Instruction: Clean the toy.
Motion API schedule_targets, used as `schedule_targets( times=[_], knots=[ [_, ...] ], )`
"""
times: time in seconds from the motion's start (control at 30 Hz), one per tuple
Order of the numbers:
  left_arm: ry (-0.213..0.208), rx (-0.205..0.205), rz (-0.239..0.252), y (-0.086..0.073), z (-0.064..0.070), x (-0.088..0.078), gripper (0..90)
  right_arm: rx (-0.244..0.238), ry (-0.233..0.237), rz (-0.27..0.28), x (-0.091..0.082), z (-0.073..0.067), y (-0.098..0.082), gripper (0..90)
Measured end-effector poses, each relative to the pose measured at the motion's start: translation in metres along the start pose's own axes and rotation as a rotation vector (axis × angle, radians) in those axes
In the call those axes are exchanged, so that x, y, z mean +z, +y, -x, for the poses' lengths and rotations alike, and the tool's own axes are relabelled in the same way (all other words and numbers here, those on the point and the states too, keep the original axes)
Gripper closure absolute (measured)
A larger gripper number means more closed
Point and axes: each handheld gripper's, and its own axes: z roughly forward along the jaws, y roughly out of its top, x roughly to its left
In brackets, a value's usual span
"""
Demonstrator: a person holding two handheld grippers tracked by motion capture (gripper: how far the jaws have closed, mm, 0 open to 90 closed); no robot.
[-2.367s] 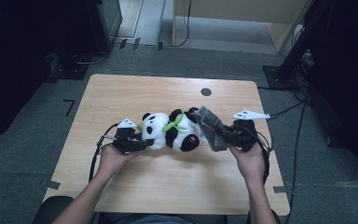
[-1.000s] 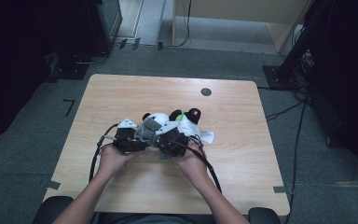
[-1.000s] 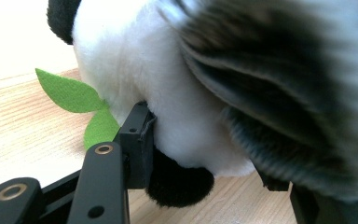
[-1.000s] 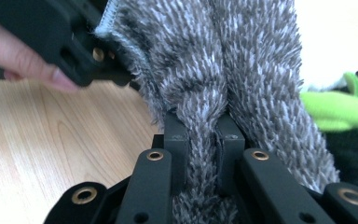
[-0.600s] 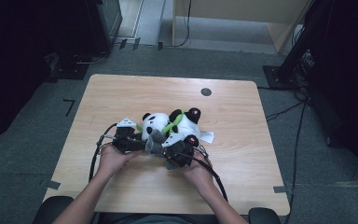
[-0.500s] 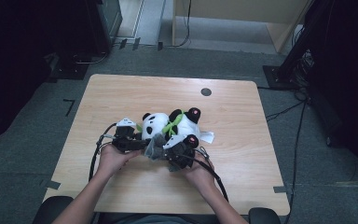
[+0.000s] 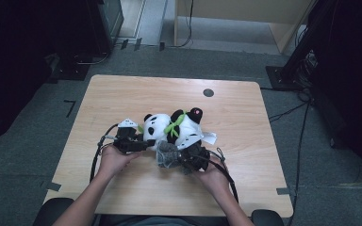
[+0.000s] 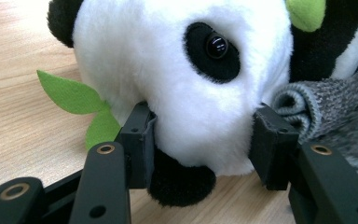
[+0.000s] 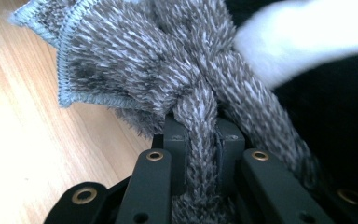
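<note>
Left gripper [image 8: 200,140]: jaws spread partway, clamped on either side of the panda [image 8: 186,79] head; pads pressed into white plush at the muzzle, black patch of plush below and between them. Seen from above at the panda's left end [image 7: 139,145], held in the left hand [image 7: 113,157].

Right gripper [image 9: 204,140]: jaws pressed together, pinching a bunched fold of grey cloth [image 9: 168,65]; fabric squeezed thin between the pads, fanning out above them to a stitched hem. Seen from above just below the panda's body [image 7: 181,160], held in the right hand [image 7: 212,174].

Panda [image 7: 169,128]: black and white plush, lying on its side near the table's middle, head toward the left gripper, green leaves [image 8: 81,105] at the neck and beside the head, white tag trailing at the right.

Grey cloth [image 7: 166,155]: knitted, crumpled, touching the panda's lower side, partly resting on the table; rolled edge next to the left gripper's right-hand jaw [image 8: 307,107].

Table [image 7: 122,94]: light wood, rounded corners, dark round mark [image 7: 208,92] near the far edge.

Cables: looped from each gripper toward the near edge.
</note>
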Motion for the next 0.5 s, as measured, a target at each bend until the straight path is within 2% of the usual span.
schedule_targets(
  times=[0.2, 0.5],
  knots=[
    [0.001, 0.009, 0.001, 0.000, 0.000, 0.000, 48.7, 0.031, -0.001, 0.029, -0.017, 0.009, -0.008, 79.8],
    [0.000, 0.013, 0.004, 0.000, 0.001, 0.001, 48.8, 0.092, -0.005, 0.042, -0.034, 0.027, -0.022, 79.5]
  ],
)
